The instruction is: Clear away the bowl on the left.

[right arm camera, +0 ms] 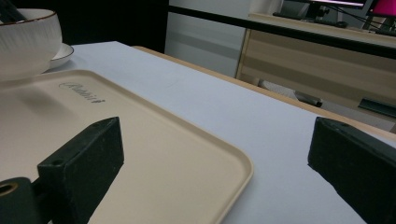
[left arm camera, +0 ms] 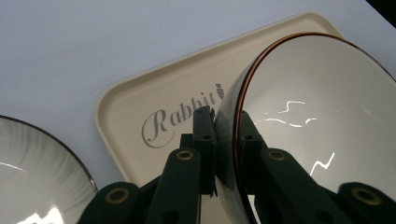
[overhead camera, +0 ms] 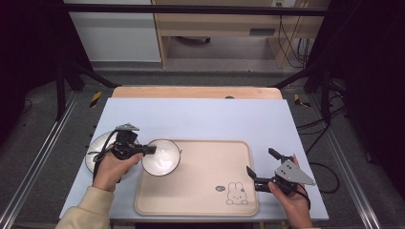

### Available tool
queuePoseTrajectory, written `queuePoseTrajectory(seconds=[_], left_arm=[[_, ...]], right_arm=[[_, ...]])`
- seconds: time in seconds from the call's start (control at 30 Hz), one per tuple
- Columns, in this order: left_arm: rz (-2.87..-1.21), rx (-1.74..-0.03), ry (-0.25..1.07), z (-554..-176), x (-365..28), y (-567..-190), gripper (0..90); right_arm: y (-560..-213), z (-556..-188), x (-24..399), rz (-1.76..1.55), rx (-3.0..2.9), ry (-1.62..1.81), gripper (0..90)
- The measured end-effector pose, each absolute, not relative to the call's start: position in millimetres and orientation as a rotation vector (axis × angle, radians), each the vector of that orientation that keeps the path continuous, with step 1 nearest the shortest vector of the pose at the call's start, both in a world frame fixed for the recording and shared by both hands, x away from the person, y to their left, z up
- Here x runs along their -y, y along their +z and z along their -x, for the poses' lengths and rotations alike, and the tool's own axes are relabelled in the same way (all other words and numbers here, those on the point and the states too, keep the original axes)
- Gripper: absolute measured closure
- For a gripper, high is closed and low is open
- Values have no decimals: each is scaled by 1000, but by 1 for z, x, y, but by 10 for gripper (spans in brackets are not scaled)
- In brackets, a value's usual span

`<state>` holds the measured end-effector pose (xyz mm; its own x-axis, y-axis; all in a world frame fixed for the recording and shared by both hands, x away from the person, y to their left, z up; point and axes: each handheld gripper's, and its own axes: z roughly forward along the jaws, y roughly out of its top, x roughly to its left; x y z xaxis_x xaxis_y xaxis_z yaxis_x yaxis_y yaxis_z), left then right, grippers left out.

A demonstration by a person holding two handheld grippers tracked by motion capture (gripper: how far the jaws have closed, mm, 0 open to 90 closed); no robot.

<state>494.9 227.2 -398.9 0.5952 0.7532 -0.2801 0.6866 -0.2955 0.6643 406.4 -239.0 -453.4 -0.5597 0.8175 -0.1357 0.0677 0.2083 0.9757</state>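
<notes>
A white bowl (overhead camera: 161, 157) with a thin brown rim sits over the left end of the beige tray (overhead camera: 200, 191). My left gripper (overhead camera: 152, 150) is shut on its near-left rim. In the left gripper view one jaw is outside the wall and one inside the bowl (left arm camera: 317, 102), pinching it at the gripper (left arm camera: 223, 123). My right gripper (overhead camera: 260, 161) stands open beside the tray's right edge with nothing between its jaws. In the right gripper view that gripper (right arm camera: 215, 154) looks along the tray (right arm camera: 154, 154) toward the bowl (right arm camera: 28, 42).
A white ribbed plate (overhead camera: 98, 150) lies on the pale blue table top left of the tray, under my left hand. It also shows as the plate (left arm camera: 32, 168) and the plate (right arm camera: 63, 53). The tray (left arm camera: 135, 98) bears the word "Rabbit" and a rabbit drawing (overhead camera: 236, 193).
</notes>
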Motion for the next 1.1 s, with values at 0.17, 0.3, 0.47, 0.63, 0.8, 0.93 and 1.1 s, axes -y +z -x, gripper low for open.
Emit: queuePoseTrajectory(seconds=[0.17, 0.3, 0.47, 0.63, 0.8, 0.93, 1.1], left_arm=[[-2062, -1123, 100, -494, -217, -402, 824], [-2069, -1109, 79, -494, -208, -405, 824], [-2084, -1090, 61, -494, -197, -408, 824], [-2098, -1074, 44, -494, -187, -412, 824], [-2111, -1060, 35, -493, -179, -415, 824], [-2119, -1049, 25, -492, -173, -416, 824], [-2125, -1042, 16, -492, -167, -419, 824]], right_arm=[[-453, -406, 239, -825, -1807, 1411, 37], [-453, -406, 239, -824, -1807, 1412, 37], [-453, -406, 240, -825, -1804, 1414, 36], [-453, -406, 240, -825, -1803, 1416, 36], [-453, -406, 240, -824, -1802, 1416, 36], [-453, -406, 240, -826, -1803, 1417, 36], [-453, -406, 240, -827, -1804, 1417, 36]])
